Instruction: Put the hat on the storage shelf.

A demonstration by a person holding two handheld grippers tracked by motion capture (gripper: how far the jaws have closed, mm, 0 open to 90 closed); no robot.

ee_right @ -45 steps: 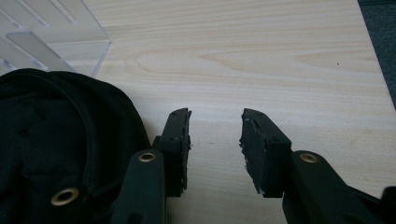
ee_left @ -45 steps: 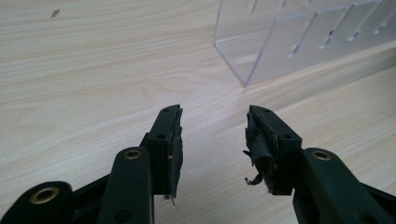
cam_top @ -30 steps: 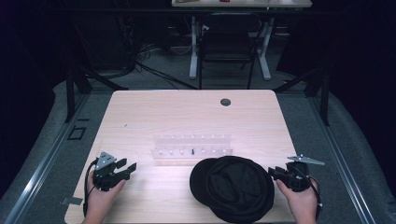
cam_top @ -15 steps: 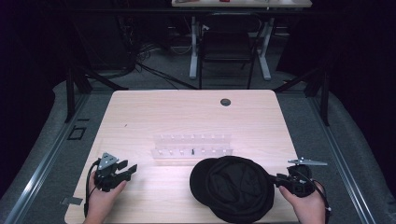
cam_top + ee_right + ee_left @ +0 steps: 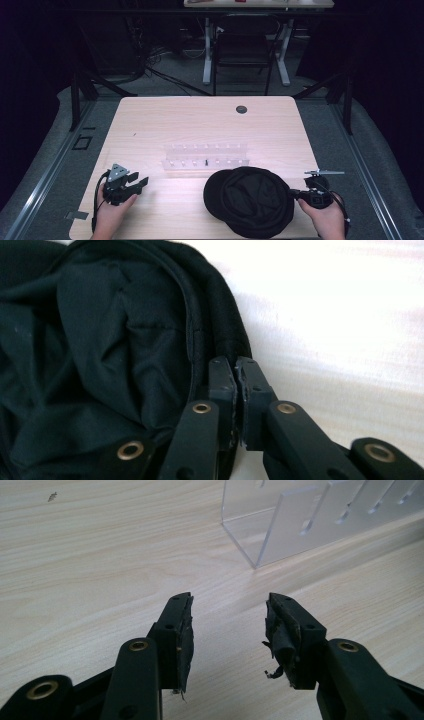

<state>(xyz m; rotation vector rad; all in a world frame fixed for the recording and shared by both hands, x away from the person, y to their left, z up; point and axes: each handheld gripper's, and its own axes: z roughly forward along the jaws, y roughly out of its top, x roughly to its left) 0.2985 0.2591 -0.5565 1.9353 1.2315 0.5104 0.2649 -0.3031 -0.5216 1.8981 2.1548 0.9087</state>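
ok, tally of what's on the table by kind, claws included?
Black cap: 1
Clear acrylic rack: 1
Claws: 2, left claw open, right claw shut at the cap's edge
Total: 4

the worktop (image 5: 150, 125) is pale wood with a fine straight grain and a small dark round spot toward twelve o'clock. the hat (image 5: 250, 200), at five o'clock, is plain black with a faintly shiny black lining. the rack (image 5: 205, 155) is clear and colourless. both grippers are matt black with brass-coloured rivets.
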